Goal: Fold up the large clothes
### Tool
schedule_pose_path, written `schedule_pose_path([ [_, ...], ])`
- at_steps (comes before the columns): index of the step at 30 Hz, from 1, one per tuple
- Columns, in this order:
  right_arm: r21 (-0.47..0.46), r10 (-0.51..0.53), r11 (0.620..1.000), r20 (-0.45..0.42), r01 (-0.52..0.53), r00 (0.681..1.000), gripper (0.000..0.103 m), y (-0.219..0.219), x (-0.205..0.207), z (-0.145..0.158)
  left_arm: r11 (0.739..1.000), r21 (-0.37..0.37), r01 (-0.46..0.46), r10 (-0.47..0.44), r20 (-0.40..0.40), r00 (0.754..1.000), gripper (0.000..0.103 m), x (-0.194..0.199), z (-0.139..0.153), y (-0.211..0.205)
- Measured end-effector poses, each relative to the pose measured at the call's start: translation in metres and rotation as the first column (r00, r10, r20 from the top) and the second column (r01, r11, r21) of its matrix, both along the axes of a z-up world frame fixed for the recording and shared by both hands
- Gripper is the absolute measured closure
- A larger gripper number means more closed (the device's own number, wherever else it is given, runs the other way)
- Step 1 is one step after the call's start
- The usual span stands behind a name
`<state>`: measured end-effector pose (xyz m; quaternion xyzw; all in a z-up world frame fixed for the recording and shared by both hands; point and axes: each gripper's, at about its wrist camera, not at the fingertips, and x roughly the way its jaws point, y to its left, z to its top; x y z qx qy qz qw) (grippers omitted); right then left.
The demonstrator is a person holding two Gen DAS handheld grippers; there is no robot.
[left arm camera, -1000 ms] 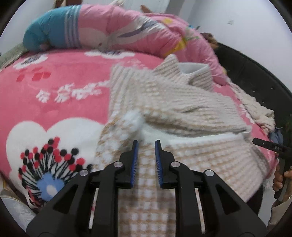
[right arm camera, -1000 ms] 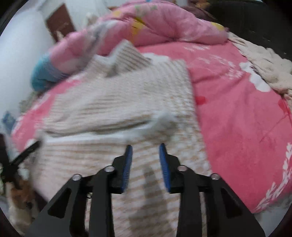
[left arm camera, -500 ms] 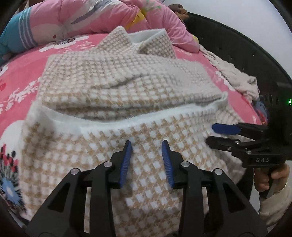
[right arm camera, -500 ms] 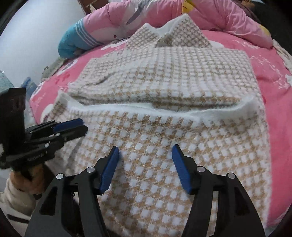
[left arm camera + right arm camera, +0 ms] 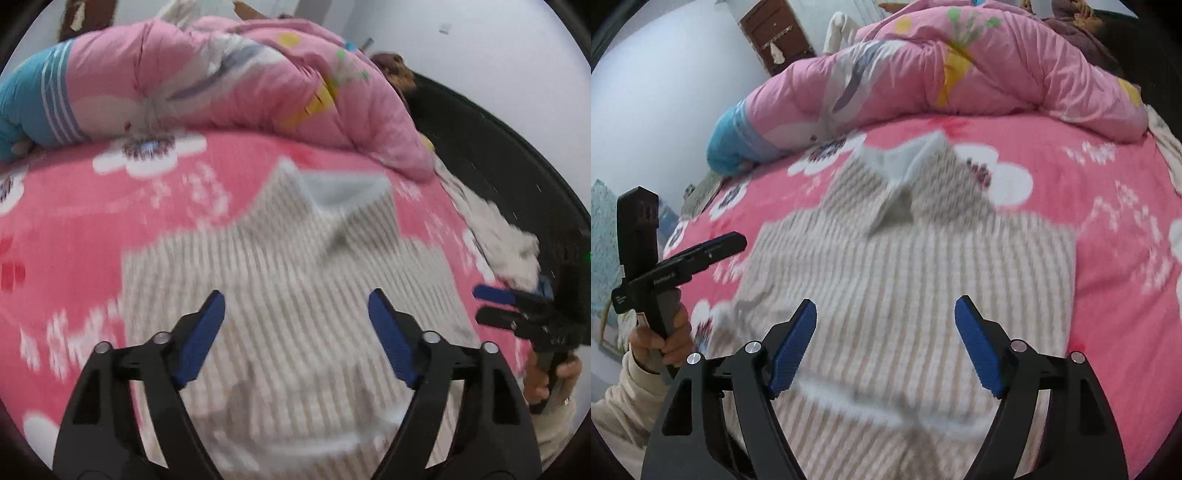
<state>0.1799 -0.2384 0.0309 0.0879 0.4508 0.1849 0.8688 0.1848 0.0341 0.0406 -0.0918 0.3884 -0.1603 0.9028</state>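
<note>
A beige-and-white checked garment [image 5: 295,280] [image 5: 912,277] lies folded on the pink flowered bedspread [image 5: 81,221], its collar [image 5: 332,192] pointing away from me. My left gripper [image 5: 295,314] hovers above the garment's near half; its jaws are opening wide and nothing is between the blue pads. My right gripper [image 5: 886,317] hovers likewise over the near half, jaws opening, holding nothing. Each gripper also shows in the other's view, at the right edge [image 5: 491,306] and at the left edge [image 5: 731,243], held by a hand. Both views are blurred by motion.
A rolled pink quilt [image 5: 240,81] [image 5: 960,70] with a blue end lies across the far side of the bed. A cream cloth [image 5: 506,243] is heaped by the dark headboard [image 5: 517,166]. A brown wooden cabinet [image 5: 775,33] stands by the wall.
Both grippers pulled back and rose from the garment, and their jaws spread from nearly shut to wide. The garment's lower part now lies folded up over its upper part.
</note>
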Motion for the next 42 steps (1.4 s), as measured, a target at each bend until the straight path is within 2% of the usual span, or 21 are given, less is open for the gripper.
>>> schedule_pose_path([
  [8,0.022,-0.067,0.998,0.001,0.067,0.998,0.028,0.003,0.120,0.001,0.994,-0.075,-0.073,0.067,-0.085,0.994,0.025,0.146,-0.004,-0.014],
  [10,0.021,-0.082,0.996,-0.007,0.082,0.997,0.028,0.006,0.142,-0.003,0.993,-0.074,-0.095,0.087,-0.103,0.991,0.025,0.170,-0.009,-0.020],
  [16,-0.001,-0.102,0.995,-0.045,0.102,0.994,0.028,0.019,0.192,-0.020,0.994,0.049,-0.100,0.107,-0.165,0.980,0.028,0.223,-0.032,-0.050],
  [18,-0.031,-0.109,0.994,-0.051,0.107,0.993,0.028,0.022,0.201,-0.025,0.989,0.114,-0.091,0.112,-0.191,0.975,0.046,0.232,-0.041,-0.058],
  [19,-0.047,-0.112,0.993,-0.055,0.110,0.992,0.028,0.023,0.204,-0.027,0.986,0.140,-0.091,0.119,-0.207,0.971,0.051,0.235,-0.045,-0.060],
  [21,-0.069,-0.118,0.991,-0.063,0.114,0.991,0.030,0.023,0.208,-0.030,0.989,0.124,-0.080,0.105,-0.208,0.972,0.061,0.233,-0.045,-0.059],
  [22,-0.080,-0.119,0.990,-0.068,0.114,0.991,0.037,0.023,0.208,-0.031,0.989,0.126,-0.075,0.100,-0.198,0.975,0.065,0.231,-0.044,-0.058],
  [24,-0.089,-0.124,0.989,-0.075,0.117,0.989,0.048,0.021,0.206,-0.031,0.988,0.143,-0.051,0.075,-0.174,0.982,0.079,0.223,-0.036,-0.061],
  [25,-0.086,-0.121,0.990,-0.076,0.115,0.990,0.058,0.020,0.203,-0.029,0.987,0.155,-0.033,0.058,-0.158,0.986,0.083,0.216,-0.031,-0.065],
  [28,-0.099,-0.118,0.989,-0.066,0.111,0.991,0.077,0.017,0.189,-0.020,0.978,0.206,0.012,0.011,-0.111,0.994,0.089,0.196,-0.015,-0.075],
  [30,-0.111,-0.112,0.988,-0.057,0.105,0.992,0.081,0.016,0.177,-0.014,0.972,0.230,0.038,-0.019,-0.084,0.996,0.091,0.179,-0.006,-0.078],
  [35,-0.141,-0.078,0.987,-0.031,0.073,0.996,0.087,0.017,0.141,-0.003,0.968,0.235,0.088,-0.080,-0.041,0.996,0.094,0.132,0.007,-0.073],
  [42,-0.236,-0.005,0.972,0.003,0.006,1.000,0.092,0.023,0.076,-0.005,0.947,0.271,0.171,-0.181,0.015,0.983,0.094,0.059,0.004,-0.063],
])
